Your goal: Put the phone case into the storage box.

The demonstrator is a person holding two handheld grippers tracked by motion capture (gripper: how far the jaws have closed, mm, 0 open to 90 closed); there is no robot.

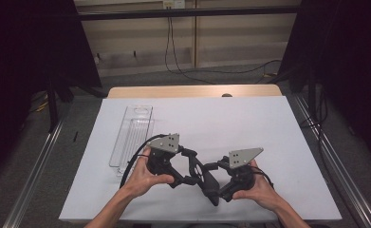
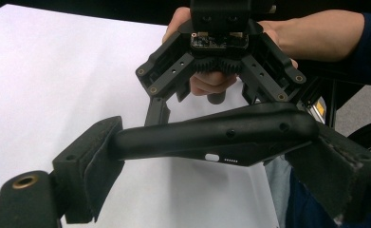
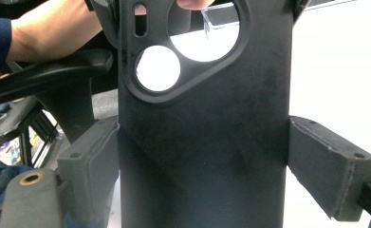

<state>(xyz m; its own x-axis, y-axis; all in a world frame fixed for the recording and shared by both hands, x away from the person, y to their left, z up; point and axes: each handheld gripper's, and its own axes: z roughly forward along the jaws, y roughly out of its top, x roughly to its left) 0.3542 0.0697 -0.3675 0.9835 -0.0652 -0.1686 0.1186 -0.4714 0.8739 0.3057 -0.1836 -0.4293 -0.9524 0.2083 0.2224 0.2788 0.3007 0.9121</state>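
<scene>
I hold the black soft phone case with round camera cut-outs (image 3: 202, 142) above the white counter (image 1: 249, 128) at about 6 o'clock. My right hand-held gripper (image 1: 215, 167) clamps its flat sides. The left hand-held gripper (image 1: 191, 167) is narrowing around its edge; I should close slowly and squarely, so the case does not twist.

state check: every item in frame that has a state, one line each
phone case: black, held off the table between both grippers, camera cutouts visible.
right gripper: shut on the phone case across its width, pads on both long edges.
left gripper: jaws around the phone case's end; whether both pads press, unclear.
clear tray: lying flat on the white sheet, nothing visible inside.
</scene>
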